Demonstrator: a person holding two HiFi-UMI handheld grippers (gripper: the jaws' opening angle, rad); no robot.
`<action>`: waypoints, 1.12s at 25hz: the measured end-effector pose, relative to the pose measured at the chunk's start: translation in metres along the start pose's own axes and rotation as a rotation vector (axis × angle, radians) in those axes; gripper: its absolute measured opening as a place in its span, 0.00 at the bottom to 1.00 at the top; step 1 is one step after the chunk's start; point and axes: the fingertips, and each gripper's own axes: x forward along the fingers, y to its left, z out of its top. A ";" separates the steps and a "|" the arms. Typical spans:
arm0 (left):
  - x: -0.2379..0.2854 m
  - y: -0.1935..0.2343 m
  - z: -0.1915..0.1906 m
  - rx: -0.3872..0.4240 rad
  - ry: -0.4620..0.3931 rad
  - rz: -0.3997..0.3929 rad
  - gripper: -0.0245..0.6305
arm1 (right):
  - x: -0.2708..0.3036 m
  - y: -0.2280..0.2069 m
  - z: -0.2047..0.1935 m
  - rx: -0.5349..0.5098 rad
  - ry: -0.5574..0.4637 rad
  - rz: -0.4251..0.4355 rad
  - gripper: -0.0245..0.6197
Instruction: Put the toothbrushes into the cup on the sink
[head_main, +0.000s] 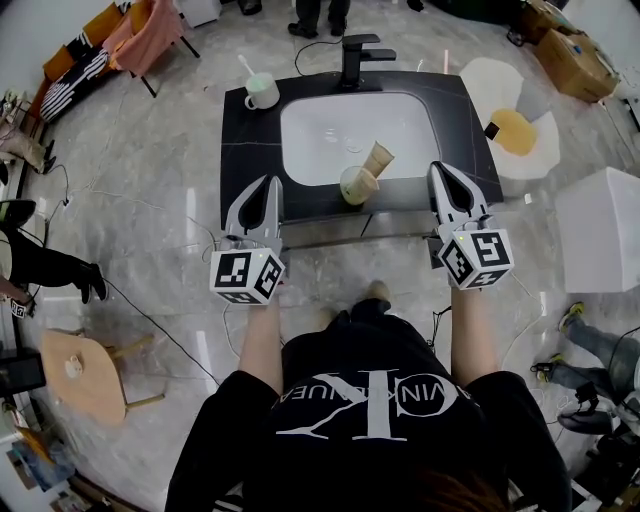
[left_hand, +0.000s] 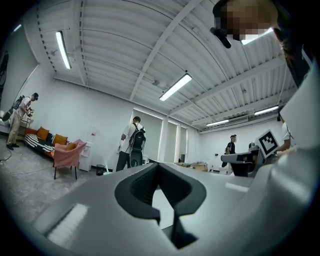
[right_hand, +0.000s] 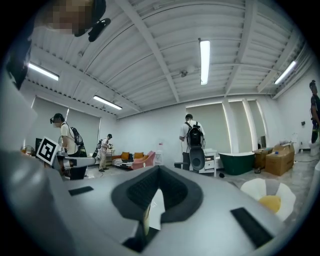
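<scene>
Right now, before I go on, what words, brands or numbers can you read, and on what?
"CK": large white monogram on the person's black T-shirt, upside down in the head view.
"VIN K": fragment of smaller, creased white lettering across it; the rest is unreadable.
No letters: the white cubes on the left gripper and right gripper carry only black square marker patterns.
Nothing legible: the brown cardboard boxes.

Black sink counter (head_main: 245, 130), white basin (head_main: 330, 135); pale mint mug (head_main: 262, 92); tan paper cup (head_main: 358, 185); grey marbled floor (head_main: 150, 160).
</scene>
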 end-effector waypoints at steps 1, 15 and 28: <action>0.001 0.000 0.000 0.000 0.000 -0.001 0.06 | 0.000 0.001 0.001 0.001 -0.005 0.002 0.06; 0.007 -0.002 0.000 0.001 0.002 -0.010 0.06 | 0.001 0.000 0.001 0.021 -0.015 0.009 0.06; 0.012 -0.003 -0.004 -0.002 0.015 -0.018 0.06 | 0.003 0.000 -0.007 0.035 0.001 0.014 0.06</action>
